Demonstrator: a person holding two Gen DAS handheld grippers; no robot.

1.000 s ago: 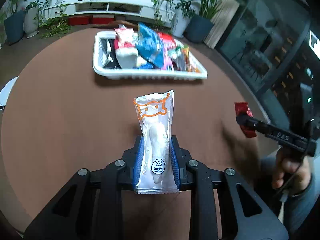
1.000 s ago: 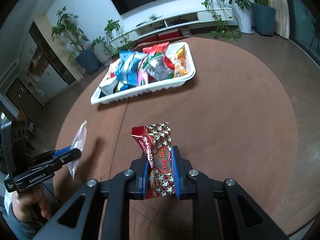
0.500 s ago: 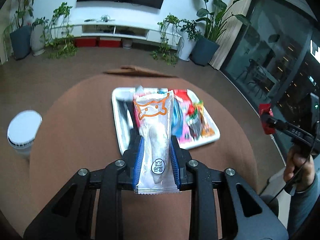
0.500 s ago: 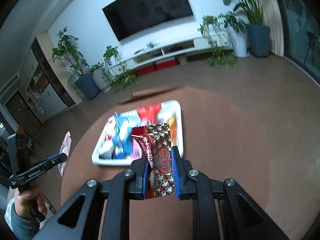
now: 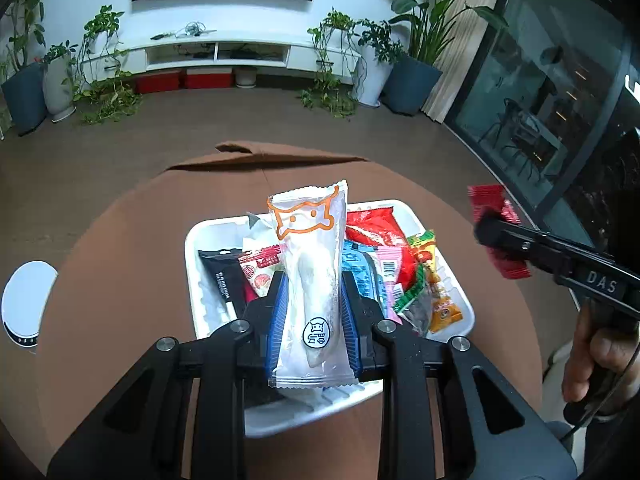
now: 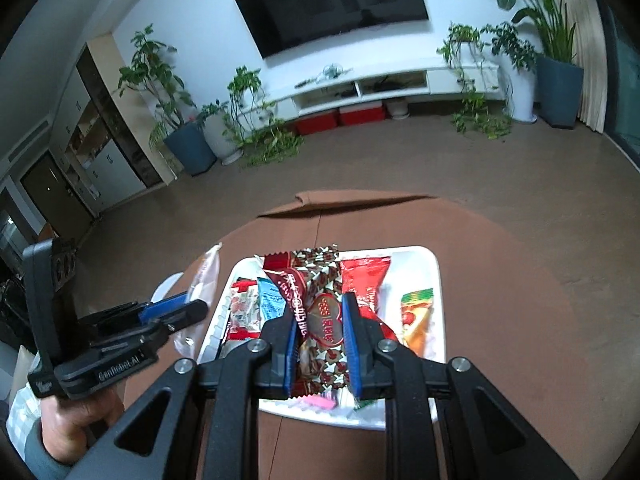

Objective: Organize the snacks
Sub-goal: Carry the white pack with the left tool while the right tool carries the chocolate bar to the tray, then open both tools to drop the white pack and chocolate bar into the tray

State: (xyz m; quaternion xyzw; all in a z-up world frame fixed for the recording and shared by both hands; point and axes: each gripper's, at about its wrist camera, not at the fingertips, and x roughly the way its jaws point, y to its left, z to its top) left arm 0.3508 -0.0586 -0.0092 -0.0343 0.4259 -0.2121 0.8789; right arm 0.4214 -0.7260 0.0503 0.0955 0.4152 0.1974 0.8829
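Left gripper (image 5: 312,304) is clenched on a white snack packet with an orange cat outline (image 5: 310,272), holding it upright above the white tray (image 5: 448,276) full of snacks on the brown round table (image 5: 120,280). To its right, the right gripper (image 6: 320,328) grasps a red-brown patterned candy wrapper (image 6: 320,308), also over the tray.

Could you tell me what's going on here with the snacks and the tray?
A person is sorting snacks with a hand-held gripper in each hand. The left hand-held gripper is shut on a white packet, and the right hand-held gripper is shut on a red-brown candy packet. Both are held in the air in front of the white tray, which is already crowded with snacks, on the brown round table. Neither packet is released yet.
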